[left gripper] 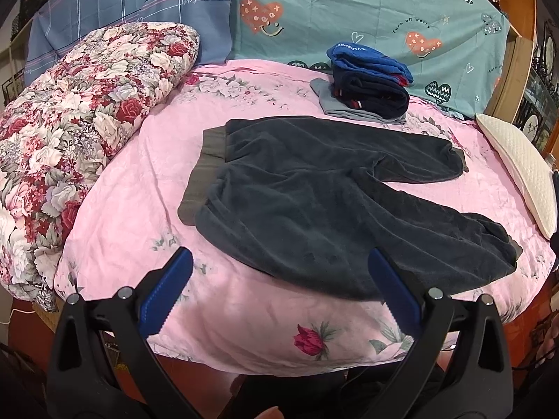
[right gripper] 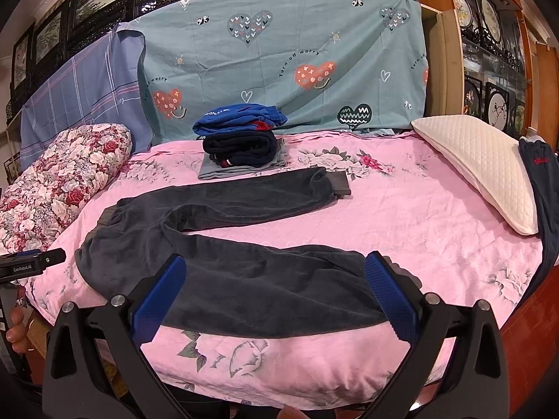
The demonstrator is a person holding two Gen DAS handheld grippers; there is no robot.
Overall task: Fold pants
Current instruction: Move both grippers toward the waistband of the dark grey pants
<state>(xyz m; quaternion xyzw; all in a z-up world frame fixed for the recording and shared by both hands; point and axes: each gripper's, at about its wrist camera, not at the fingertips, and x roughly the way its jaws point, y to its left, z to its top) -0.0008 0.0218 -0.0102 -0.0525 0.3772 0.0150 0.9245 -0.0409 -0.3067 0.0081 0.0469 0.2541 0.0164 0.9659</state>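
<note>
Dark grey fleece pants [left gripper: 321, 192] lie spread flat on the pink floral bed [left gripper: 244, 335], grey waistband to the left, two legs running right. They also show in the right wrist view [right gripper: 216, 255]. My left gripper [left gripper: 279, 262] is open and empty, hovering over the bed's front edge just before the waist and near leg. My right gripper [right gripper: 274, 265] is open and empty, straddling the near leg by its cuff end without touching it.
A stack of folded clothes [left gripper: 367, 83] sits at the back of the bed [right gripper: 241, 143]. A floral quilt roll [left gripper: 70, 132] lies left, a white pillow [right gripper: 478, 167] right with dark pants [right gripper: 541, 181] beside it. Sheets cover the headboard [right gripper: 279, 59].
</note>
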